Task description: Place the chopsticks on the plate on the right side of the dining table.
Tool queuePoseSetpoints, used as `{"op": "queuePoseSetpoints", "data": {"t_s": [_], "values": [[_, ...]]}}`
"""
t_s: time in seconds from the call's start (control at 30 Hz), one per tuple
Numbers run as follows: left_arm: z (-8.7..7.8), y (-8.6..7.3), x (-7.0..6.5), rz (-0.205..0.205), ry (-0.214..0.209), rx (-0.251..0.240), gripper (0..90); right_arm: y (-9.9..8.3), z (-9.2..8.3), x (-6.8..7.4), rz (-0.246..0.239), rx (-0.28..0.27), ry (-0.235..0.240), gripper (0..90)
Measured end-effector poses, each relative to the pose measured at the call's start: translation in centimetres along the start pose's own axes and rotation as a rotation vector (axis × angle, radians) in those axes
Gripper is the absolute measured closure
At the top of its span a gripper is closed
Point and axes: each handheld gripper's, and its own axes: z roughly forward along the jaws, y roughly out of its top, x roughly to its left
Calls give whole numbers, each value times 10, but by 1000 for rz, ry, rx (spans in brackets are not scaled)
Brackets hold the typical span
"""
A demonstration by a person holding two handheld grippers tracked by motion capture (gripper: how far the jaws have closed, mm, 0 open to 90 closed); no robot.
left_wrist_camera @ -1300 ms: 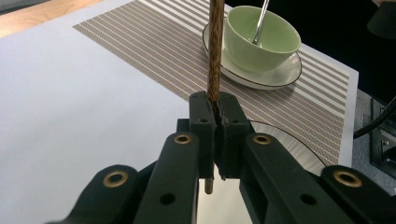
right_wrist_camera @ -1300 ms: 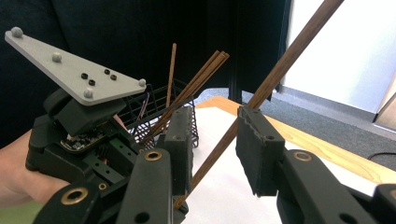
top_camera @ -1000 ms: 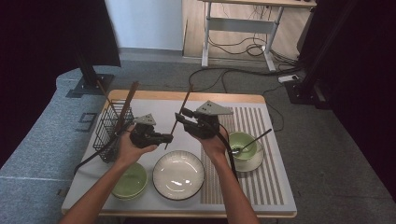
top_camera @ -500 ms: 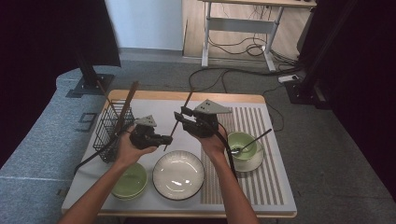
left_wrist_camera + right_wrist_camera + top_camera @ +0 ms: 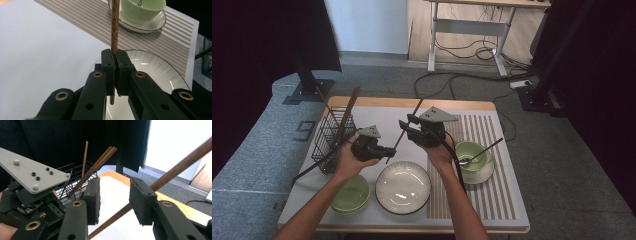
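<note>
A brown wooden chopstick (image 5: 417, 107) slants up and away over the table's middle. My left gripper (image 5: 388, 151) is shut on its lower end; in the left gripper view the pads (image 5: 109, 60) clamp the chopstick (image 5: 114, 27) just above its tip. My right gripper (image 5: 404, 125) reaches in from the right higher up the stick. In the right gripper view its jaws (image 5: 115, 195) stand apart with the chopstick (image 5: 180, 167) running aslant between them, close to the right pad. These jaws have just been opening. The left gripper's grey plate (image 5: 27, 173) is at that view's left.
A black wire basket (image 5: 329, 135) with several chopsticks stands at the left. A green bowl (image 5: 349, 195) and a white plate (image 5: 403, 187) sit at the front. A green bowl with a spoon on a saucer (image 5: 472, 152) rests on the striped mat (image 5: 492, 200).
The right gripper's jaws stand a little wider around the chopstick. Both hands and the chopstick have stayed where they were.
</note>
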Motion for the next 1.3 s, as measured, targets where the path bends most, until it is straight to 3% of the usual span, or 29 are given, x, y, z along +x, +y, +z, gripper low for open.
{"op": "queuePoseSetpoints", "data": {"t_s": [0.4,1.3], "values": [[3,-3,-1,16,3,39,865,-7,-1,-5,-6,29,-32,556],[-1,-3,-2,19,4,45,865,-22,-3,-19,9,97,-62,534]]}}
